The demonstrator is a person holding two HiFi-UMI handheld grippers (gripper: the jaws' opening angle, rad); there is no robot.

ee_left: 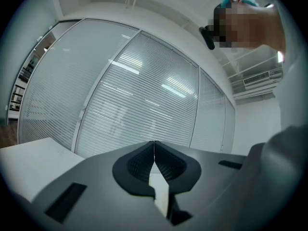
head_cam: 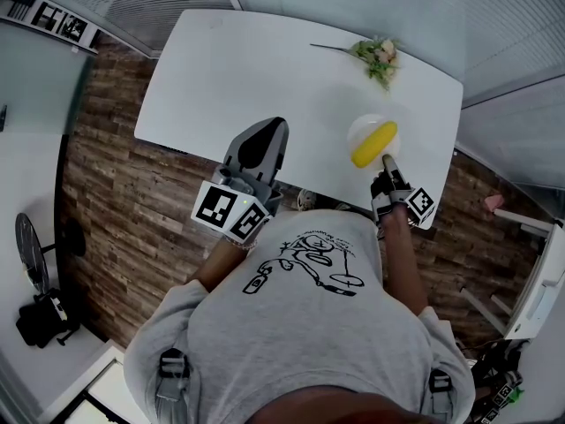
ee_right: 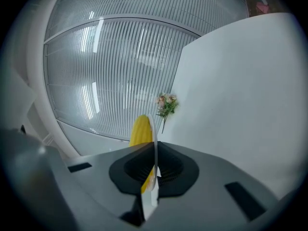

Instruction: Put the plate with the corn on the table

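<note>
While in right tool (head_cam: 386, 161), one plate (head_cam: 360, 131), one corn (head_cam: 374, 144).

Counting: one white rectangular table (head_cam: 247, 69) showing, one round white plate (head_cam: 357, 131) sitting near right, one yellow corn cob (head_cam: 374, 144) lying on it, one green-and-pink flower sprig (head_cam: 380, 57) lying far right.

A small bunch of flowers (head_cam: 378, 58) with green leaves lies on the surface (head_cam: 247, 69) near its far right corner, with its thin stem pointing left along the far edge. A brown plank floor (head_cam: 115, 193) runs under the near edge. Slatted blinds (ee_left: 134, 95) behind glass stand beyond the far edge. A round black fan (head_cam: 31, 253) and a black bag (head_cam: 40, 318) sit well off to the left.
</note>
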